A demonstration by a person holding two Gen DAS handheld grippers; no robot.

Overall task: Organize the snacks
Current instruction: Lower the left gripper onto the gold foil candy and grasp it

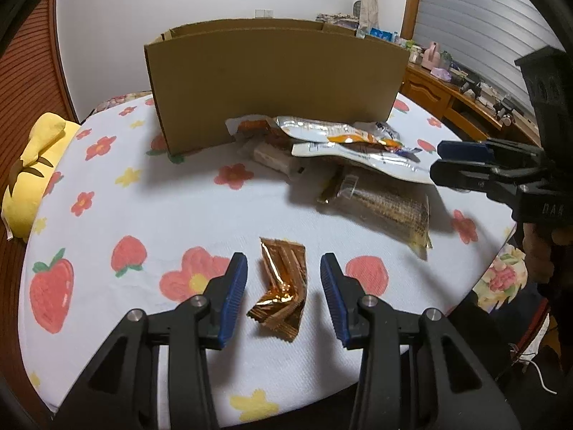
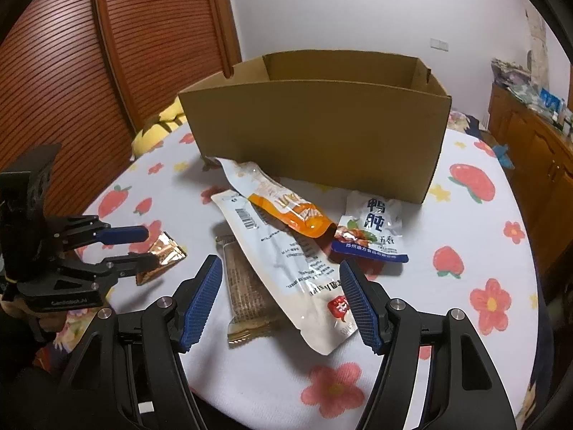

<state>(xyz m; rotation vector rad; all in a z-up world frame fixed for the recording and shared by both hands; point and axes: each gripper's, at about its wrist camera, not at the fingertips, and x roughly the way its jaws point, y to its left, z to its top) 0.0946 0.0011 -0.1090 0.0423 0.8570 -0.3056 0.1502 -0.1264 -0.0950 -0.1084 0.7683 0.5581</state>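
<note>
A crumpled copper foil snack packet [image 1: 281,288] lies on the flowered tablecloth, between the fingers of my open left gripper [image 1: 283,272]; it also shows in the right wrist view [image 2: 163,254]. My right gripper [image 2: 281,279] is open over a long white pouch [image 2: 283,254] and a brown wafer bar [image 2: 247,297]. An orange-and-white pouch [image 2: 286,208] and a white-and-blue packet [image 2: 370,229] lie beside them. An open cardboard box [image 2: 322,132] stands behind the pile. The pile [image 1: 343,143] and the box [image 1: 272,82] show in the left wrist view too.
The round table's cloth [image 1: 143,193] has strawberry and flower prints. A yellow plush cushion [image 1: 35,172] sits at the table's left edge. A wooden cabinet [image 2: 537,143] with clutter stands to the right. A red-brown slatted door [image 2: 71,71] is at the left.
</note>
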